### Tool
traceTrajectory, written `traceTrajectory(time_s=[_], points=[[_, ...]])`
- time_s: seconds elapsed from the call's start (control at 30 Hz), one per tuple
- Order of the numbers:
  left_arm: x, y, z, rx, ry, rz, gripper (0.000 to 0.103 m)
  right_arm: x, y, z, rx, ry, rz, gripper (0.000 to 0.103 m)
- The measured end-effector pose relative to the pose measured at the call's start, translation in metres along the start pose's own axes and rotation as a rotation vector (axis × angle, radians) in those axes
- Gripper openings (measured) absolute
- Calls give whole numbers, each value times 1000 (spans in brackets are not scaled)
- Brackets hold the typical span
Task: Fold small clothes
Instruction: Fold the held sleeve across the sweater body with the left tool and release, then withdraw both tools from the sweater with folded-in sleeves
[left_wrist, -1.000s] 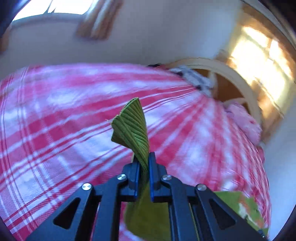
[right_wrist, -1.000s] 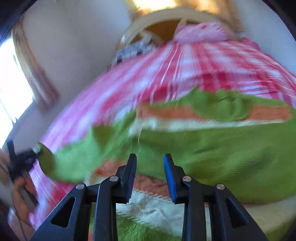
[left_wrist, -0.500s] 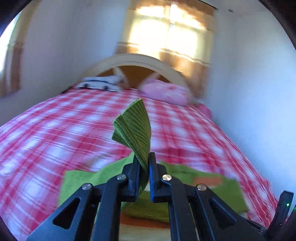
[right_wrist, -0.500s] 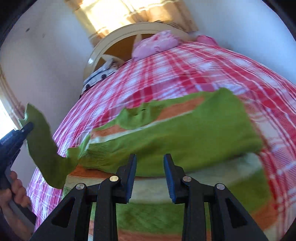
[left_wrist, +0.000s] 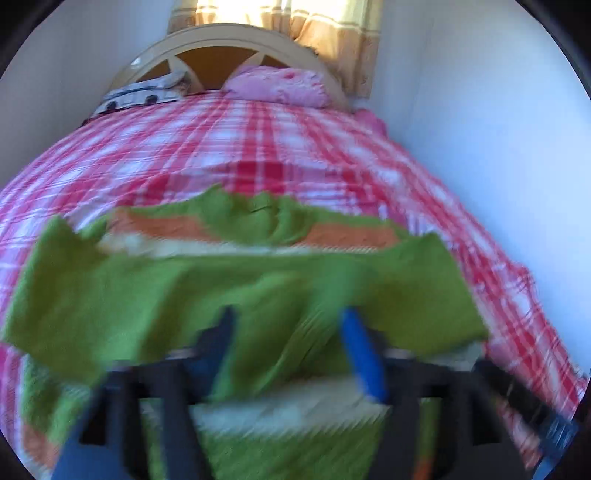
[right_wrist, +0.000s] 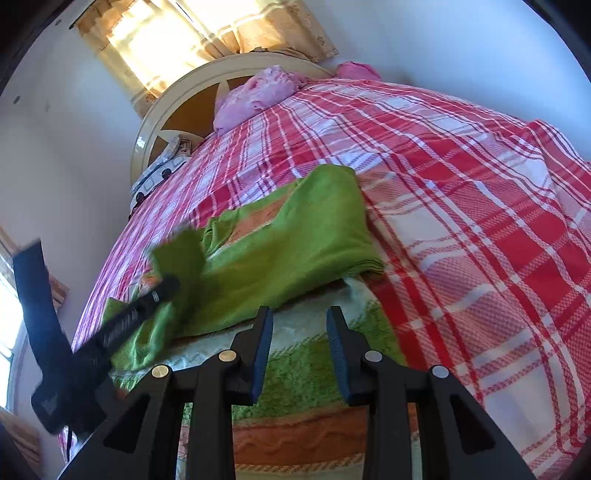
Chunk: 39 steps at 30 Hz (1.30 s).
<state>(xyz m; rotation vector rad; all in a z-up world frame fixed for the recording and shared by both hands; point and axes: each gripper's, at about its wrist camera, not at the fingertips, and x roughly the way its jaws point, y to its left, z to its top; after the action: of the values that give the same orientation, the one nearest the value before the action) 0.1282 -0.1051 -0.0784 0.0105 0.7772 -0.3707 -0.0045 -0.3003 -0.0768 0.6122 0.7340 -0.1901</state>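
Note:
A small green sweater (right_wrist: 295, 243) with orange and white stripes lies flat on the red plaid bed sheet (right_wrist: 461, 192). One green sleeve is folded across its chest from the right. My left gripper (left_wrist: 290, 339) is blurred low over the sweater (left_wrist: 221, 280), its jaws opening wide; the other green sleeve lies loose between them, and the pads do not press on it. In the right wrist view the left gripper (right_wrist: 166, 286) comes in from the left with the sleeve cuff (right_wrist: 181, 251) at its tip. My right gripper (right_wrist: 300, 347) hangs over the sweater's striped hem, partly open, holding nothing.
A pink pillow (left_wrist: 277, 86) and a patterned pillow (left_wrist: 147, 92) lie against the cream headboard (right_wrist: 177, 96) at the far end. A white wall (left_wrist: 498, 147) runs along the bed's right side. A curtained window (right_wrist: 166, 33) glows behind the headboard.
The left gripper swung the green sleeve across onto the sweater's body, and its jaws have come apart off the sleeve. The right gripper shifted right along the hem, its gap unchanged.

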Motion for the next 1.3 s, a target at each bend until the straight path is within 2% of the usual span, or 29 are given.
traceTrajectory(time_s=[0.13, 0.17, 0.23, 0.27, 0.3, 0.43, 0.5, 0.57, 0.6, 0.67, 0.73, 0.87, 0.97, 1.07, 1.17, 1.2, 1.23, 1.27, 1.3], points=[[-48, 34, -26, -16, -50, -19, 81, 1, 4, 6, -8, 7, 35, 32], [-54, 45, -33, -27, -53, 7, 82, 1, 6, 9, -13, 9, 45, 34], [-62, 65, -47, -45, -60, 64, 83, 5, 13, 16, -14, 7, 78, 50], [-66, 77, -53, -55, -56, 101, 83, 9, 16, 18, -12, 10, 92, 53], [-71, 92, -61, -79, -49, 146, 83, 16, 22, 23, -13, 20, 108, 54], [-72, 124, -82, -163, -31, 218, 83, 60, 54, 32, -91, 106, 113, 54], [-66, 132, -87, -218, -9, 188, 83, 79, 69, 29, -144, 133, 68, 54], [-64, 136, -90, -259, -15, 159, 83, 102, 85, 20, -226, 178, 0, 48], [-63, 139, -91, -284, -18, 148, 83, 105, 92, 17, -269, 170, -31, 46], [-60, 142, -90, -299, -15, 142, 83, 106, 105, 10, -379, 137, -109, 32], [-60, 142, -90, -310, -15, 148, 83, 101, 110, 12, -411, 123, -118, 9], [-62, 152, -93, -354, -24, 135, 84, 74, 105, 35, -405, 15, -123, 5], [-62, 154, -93, -365, -27, 123, 86, 61, 97, 50, -400, -42, -166, 5], [-62, 155, -94, -358, -21, 119, 89, 70, 90, 49, -431, 1, -179, 5], [-62, 155, -93, -356, -19, 116, 90, 89, 84, 35, -498, 36, -299, 5], [-61, 155, -93, -355, -18, 112, 92, 101, 79, 28, -517, 77, -352, 8], [-60, 155, -93, -356, -15, 108, 94, 104, 74, 25, -512, 100, -363, 9], [-59, 154, -93, -351, -10, 103, 96, 101, 73, 26, -507, 86, -357, 10], [-58, 154, -92, -347, -7, 101, 98, 99, 73, 27, -502, 90, -363, 17]])
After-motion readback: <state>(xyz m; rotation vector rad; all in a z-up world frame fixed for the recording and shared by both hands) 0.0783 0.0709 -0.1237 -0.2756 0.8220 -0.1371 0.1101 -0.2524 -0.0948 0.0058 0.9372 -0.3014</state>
